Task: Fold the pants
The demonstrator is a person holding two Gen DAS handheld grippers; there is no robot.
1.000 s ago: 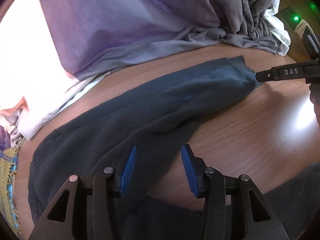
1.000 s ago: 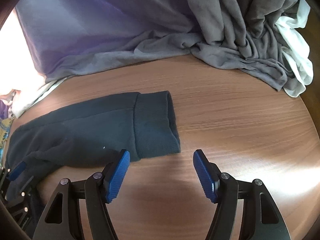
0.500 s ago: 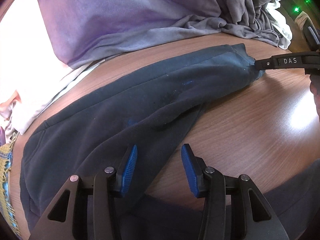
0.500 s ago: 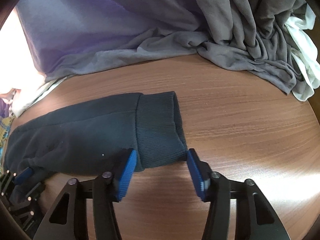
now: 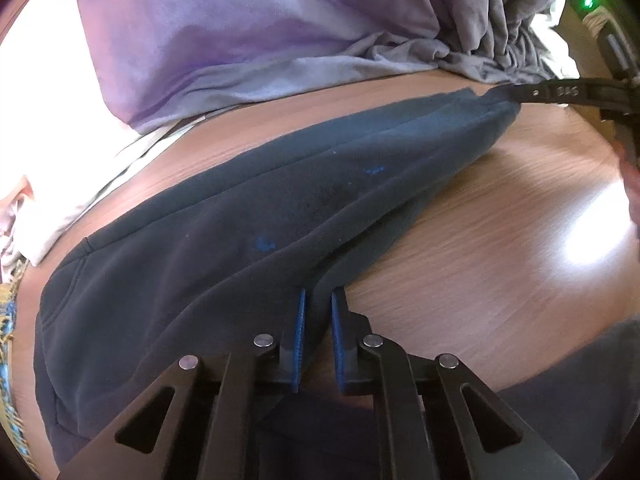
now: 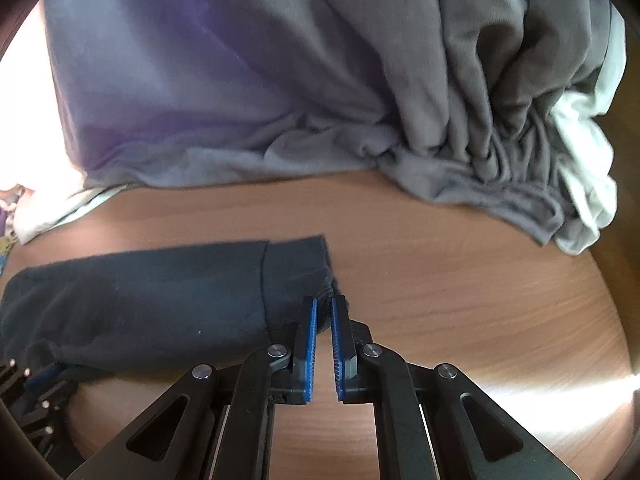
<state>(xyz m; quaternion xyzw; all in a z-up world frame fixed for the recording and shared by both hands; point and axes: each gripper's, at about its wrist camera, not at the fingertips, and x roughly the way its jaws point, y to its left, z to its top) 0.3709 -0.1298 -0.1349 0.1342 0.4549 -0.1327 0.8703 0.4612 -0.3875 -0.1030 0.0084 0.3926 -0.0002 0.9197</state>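
Wood-grain table [image 6: 460, 292] lies under us, with a heap of grey-purple cloth [image 6: 248, 92] along its far edge. We see the dark pants [image 5: 224, 240] stretched across the tabletop. Our left gripper [image 5: 318, 320] is clamped on fabric near the crotch; our right gripper [image 6: 323, 324] pinches the ribbed cuff [image 6: 296, 272].

Dark navy pants [image 5: 224, 248], flat lengthwise, cuff lifted

Left tongs [image 5: 318, 312] and right tongs [image 6: 323, 320] both apparently pinched nearly closed.
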